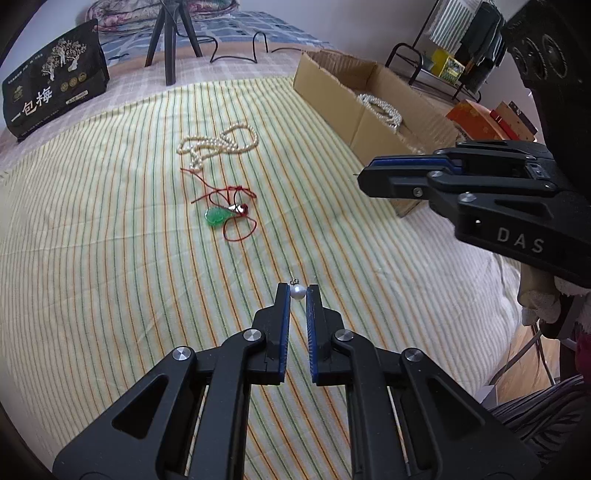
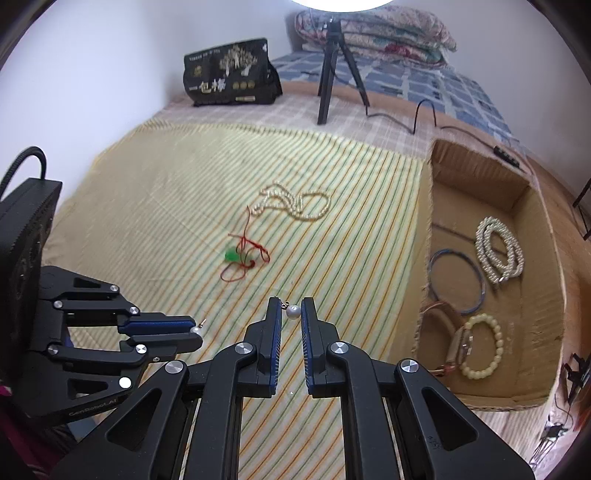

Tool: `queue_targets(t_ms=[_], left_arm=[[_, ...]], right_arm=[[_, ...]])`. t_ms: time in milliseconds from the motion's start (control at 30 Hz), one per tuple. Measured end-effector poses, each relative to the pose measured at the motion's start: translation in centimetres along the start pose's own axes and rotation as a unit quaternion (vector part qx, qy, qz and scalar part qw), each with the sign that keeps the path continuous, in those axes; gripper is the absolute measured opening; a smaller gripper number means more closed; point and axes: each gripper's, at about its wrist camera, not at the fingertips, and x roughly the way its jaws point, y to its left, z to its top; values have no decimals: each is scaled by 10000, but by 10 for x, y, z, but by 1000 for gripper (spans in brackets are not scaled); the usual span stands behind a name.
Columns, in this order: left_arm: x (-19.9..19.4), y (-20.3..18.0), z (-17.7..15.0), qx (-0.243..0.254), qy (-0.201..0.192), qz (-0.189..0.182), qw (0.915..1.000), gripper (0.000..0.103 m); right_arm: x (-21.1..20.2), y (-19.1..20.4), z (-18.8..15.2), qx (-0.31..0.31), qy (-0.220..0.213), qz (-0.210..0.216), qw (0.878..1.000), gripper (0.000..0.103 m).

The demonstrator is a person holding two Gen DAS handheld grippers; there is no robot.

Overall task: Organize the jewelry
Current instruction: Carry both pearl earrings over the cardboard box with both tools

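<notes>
two pearl earrings pinched, one per gripper

our left gripper pinches a pearl earring between its blue pads, right at the fingertips; the small metal hook sticks up past the pearl. our right gripper pinches a second pearl earring the same way, hook toward the left finger. both sets of jaws are pressed in on the pearls, with only the bead's width between them.

both grippers sit above the striped cloth, the right one to the right of the left, near the cardboard box. from the right wrist view we see the left gripper side-on at lower left, its pearl showing at the tip.

still on the cloth, well ahead of the grippers: a green pendant on a tangled red cord, and beyond it a loose pearl necklace, the cord's far end reaching to it.

inside the box: a coiled pearl strand, a thin blue bangle, a pale bead bracelet and a brownish band beside it, details unclear.

farther back: a black printed bag, a small tripod with a cable trailing off, folded quilts.
</notes>
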Motion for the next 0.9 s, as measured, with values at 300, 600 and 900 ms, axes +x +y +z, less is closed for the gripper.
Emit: queue_targets(t_ms=[300, 600, 900], left_arm=[[-29, -6, 22, -14, -382, -229, 9990, 7], [-40, -15, 56, -2, -691, -326, 9971, 7], [-39, -22, 95, 77, -946, -272, 9951, 7]], right_arm=[[-43, -24, 2, 367, -464, -222, 9980, 9], [-73, -66, -11, 923, -676, -584, 9917, 9], [-86, -90, -20, 1229, -771, -759, 9865, 9]])
